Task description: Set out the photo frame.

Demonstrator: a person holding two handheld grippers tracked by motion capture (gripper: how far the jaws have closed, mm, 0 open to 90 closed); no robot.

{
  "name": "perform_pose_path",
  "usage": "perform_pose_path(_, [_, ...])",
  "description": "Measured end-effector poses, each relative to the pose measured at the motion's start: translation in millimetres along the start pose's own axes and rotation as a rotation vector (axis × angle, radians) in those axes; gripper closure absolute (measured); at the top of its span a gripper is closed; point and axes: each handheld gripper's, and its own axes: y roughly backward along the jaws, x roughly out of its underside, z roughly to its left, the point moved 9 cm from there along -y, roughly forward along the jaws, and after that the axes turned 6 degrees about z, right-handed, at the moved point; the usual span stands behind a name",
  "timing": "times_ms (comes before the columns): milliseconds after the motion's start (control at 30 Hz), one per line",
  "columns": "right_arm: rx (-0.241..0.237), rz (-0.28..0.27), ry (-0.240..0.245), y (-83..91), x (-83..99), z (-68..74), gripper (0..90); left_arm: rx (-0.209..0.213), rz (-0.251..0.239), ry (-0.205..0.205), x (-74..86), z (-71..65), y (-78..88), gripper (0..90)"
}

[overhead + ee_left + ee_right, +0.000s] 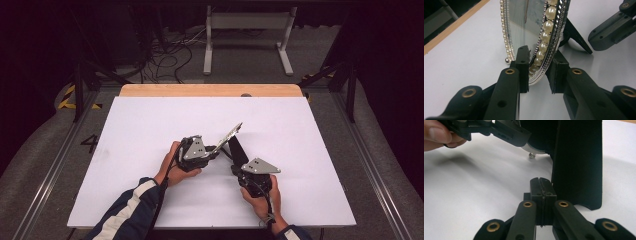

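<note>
An oval picture frame (229, 135) with a pearl-and-silver rim (546, 32) stands tilted up on edge over the middle of the white table. My left gripper (216, 149) is shut on the lower edge, one pad on the glass and the other behind the rim (540, 72). The frame's black back stand (576, 162) juts out behind it (575, 36). My right gripper (541, 186) is shut with nothing between its pads, its tip close beside the stand's left edge (235, 145). A small silver ball foot (531, 155) hangs under the rim.
The white board (150, 150) covers the table, with a wooden strip (210, 90) along its far edge. A white metal stand (247, 35) and loose cables (170, 55) lie on the floor beyond. The hand holding the left gripper (436, 135) is close by.
</note>
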Motion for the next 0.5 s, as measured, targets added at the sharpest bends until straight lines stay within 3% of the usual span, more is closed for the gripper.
perform_pose_path(200, [-0.005,0.010,0.008,-3.2,-2.0,2.0,90.0,0.005,0.046,0.004,8.5,1.8,-8.2,70.1])
perform_pose_path(400, [-0.008,0.038,0.020,-8.1,1.2,6.7,90.0,0.008,0.044,0.012,9.0,2.8,-8.5,66.9])
perform_pose_path(500, [0.003,0.050,0.018,-10.4,3.5,4.4,90.0,0.008,0.035,0.013,7.5,2.1,-7.7,69.9])
